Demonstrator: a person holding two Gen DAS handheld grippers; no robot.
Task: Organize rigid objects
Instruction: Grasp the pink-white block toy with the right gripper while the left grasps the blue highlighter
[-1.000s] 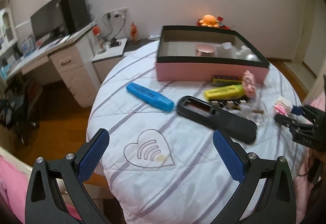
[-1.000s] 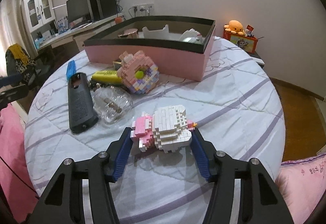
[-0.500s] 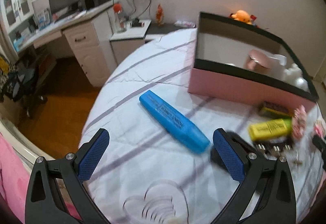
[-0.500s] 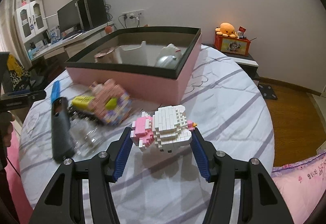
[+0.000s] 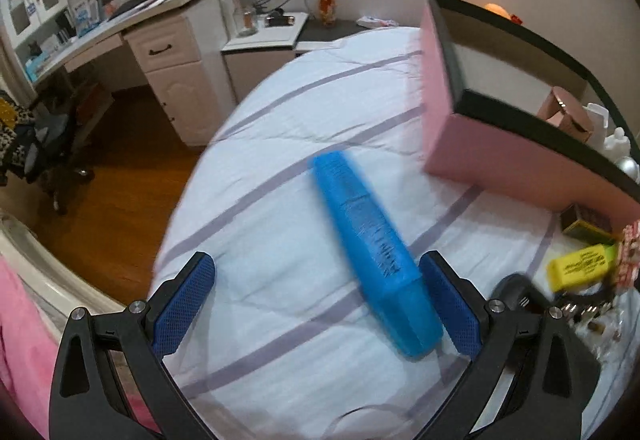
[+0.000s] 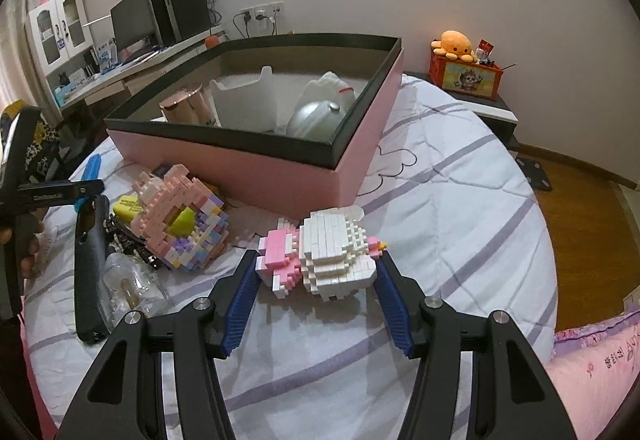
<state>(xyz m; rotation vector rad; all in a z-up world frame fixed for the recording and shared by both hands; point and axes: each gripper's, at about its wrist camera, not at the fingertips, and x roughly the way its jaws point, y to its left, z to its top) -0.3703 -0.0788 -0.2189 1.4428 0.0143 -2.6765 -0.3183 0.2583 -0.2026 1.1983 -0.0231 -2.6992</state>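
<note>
Looking along the left gripper [image 5: 316, 304], the jaws are seen spread wide and holding nothing; a blue marker [image 5: 372, 264] lies on the striped bedspread [image 5: 280, 144] between the blue pads, its near end just beside the right-hand pad, contact not clear owing to blur. The pink box [image 5: 492, 160] stands beyond to the right, with a rose-gold canister [image 5: 564, 114] visible inside. A yellow highlighter [image 5: 580, 266] and a black handle-shaped item [image 5: 516, 292] remain loose at the right edge. From the right wrist view, the right gripper [image 6: 318, 290] is seen clamped on a white-and-pink brick figure [image 6: 324, 256], seemingly held clear of the bedspread short of the box's near wall [image 6: 280, 172]. Already in the box: the canister [image 6: 186, 106], a white container [image 6: 244, 100] and a silver dome [image 6: 316, 118]. Still outside: a brick doughnut [image 6: 184, 218], a clear jar [image 6: 128, 286] and the black item [image 6: 90, 264]. Judged roughly a third done; several pieces are left to be boxed.
</note>
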